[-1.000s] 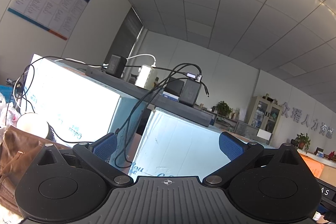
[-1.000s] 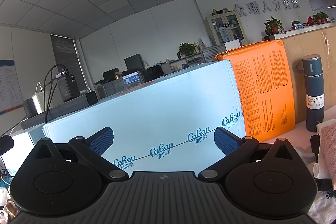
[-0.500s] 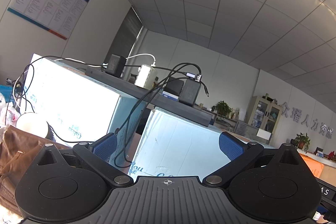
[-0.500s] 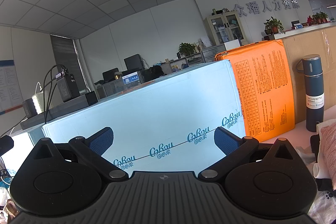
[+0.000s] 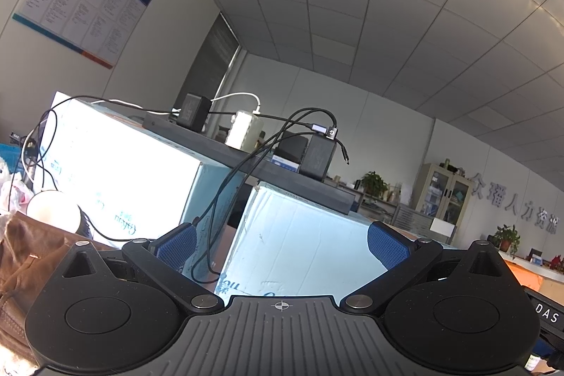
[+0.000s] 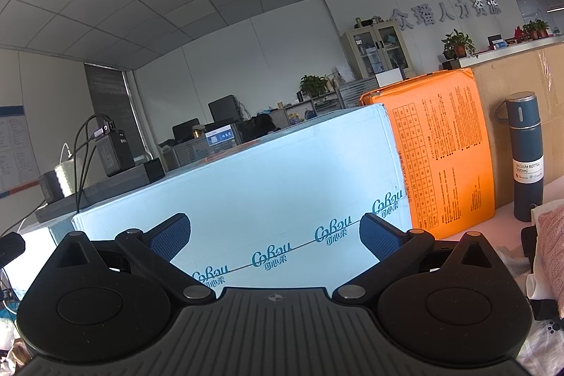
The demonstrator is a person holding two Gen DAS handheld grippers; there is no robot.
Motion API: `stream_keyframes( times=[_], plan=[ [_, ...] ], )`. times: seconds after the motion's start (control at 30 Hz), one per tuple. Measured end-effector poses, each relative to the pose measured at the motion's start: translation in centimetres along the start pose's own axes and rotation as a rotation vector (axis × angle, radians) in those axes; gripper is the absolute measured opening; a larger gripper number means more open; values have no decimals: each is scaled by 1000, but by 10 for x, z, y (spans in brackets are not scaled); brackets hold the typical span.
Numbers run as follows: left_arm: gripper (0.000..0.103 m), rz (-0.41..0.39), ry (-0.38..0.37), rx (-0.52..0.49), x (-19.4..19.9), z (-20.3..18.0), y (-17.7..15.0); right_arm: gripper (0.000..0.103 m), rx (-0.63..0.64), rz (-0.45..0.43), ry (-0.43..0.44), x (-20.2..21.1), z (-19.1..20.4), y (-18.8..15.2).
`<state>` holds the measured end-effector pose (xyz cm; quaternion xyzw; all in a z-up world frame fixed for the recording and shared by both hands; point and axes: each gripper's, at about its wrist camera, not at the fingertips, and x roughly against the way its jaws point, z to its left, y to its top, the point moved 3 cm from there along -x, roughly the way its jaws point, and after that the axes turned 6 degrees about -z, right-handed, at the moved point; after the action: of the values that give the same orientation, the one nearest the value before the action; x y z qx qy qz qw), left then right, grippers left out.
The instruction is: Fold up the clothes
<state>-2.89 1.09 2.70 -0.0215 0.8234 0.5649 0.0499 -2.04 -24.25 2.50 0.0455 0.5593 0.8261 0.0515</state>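
My left gripper point(image 5: 281, 244) is open and empty, tilted up toward the ceiling and the boxes. My right gripper point(image 6: 275, 236) is open and empty, facing a white box. A pink knitted garment point(image 6: 551, 245) lies on other clothes at the far right edge of the right wrist view, to the right of the right gripper. A brown garment point(image 5: 24, 256) lies at the lower left of the left wrist view, left of the left gripper. Neither gripper touches any cloth.
White cardboard boxes point(image 6: 246, 199) point(image 5: 299, 252) stand close ahead, with an orange box point(image 6: 444, 150) beside them. A dark shelf board point(image 5: 253, 161) carries chargers and hanging cables point(image 5: 225, 185). A blue vacuum bottle point(image 6: 525, 157) stands at right. A white round lamp point(image 5: 53, 210) sits at left.
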Motion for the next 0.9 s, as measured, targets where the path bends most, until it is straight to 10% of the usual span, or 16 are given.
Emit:
stream_keyframes(
  times=[0.5, 0.9],
  plan=[
    [103, -54, -47, 13, 3, -6, -5, 103, -67, -91, 48, 16, -16, 15],
    [103, -123, -73, -224, 21, -31, -17, 103, -136, -103, 139, 25, -23, 23]
  ],
)
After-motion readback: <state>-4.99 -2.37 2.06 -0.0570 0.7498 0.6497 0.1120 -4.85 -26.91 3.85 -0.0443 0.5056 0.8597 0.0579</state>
